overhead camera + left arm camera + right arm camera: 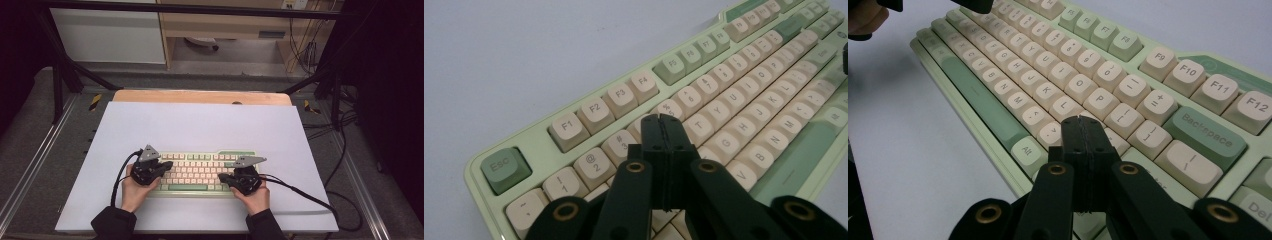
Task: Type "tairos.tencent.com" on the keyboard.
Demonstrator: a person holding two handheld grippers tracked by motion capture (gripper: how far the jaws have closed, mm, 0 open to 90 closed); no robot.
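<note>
High view: we see a pale green keyboard (pixel 196 173) lying on a white table (pixel 200 125), close to the near edge, with the left gripper (pixel 167 164) over its left end and the right gripper (pixel 221 177) over its right end, each held in one hand. Left gripper view: we find the jaws pressed together with nothing between them, their tip hanging above the number row near the 4 key (pixel 669 107); whether it touches a cap we cannot tell. Right gripper view: the jaws are likewise closed and empty, poised over the keys just right of the L and P keys, with the Backspace key (pixel 1204 134) farther off. We judge the work to be key pressing with closed tips. The blunt tip spans the gap between neighbouring caps, so a slightly off-centre descent could depress two keys at once, and a slanted push could slide the keyboard across the smooth table.
</note>
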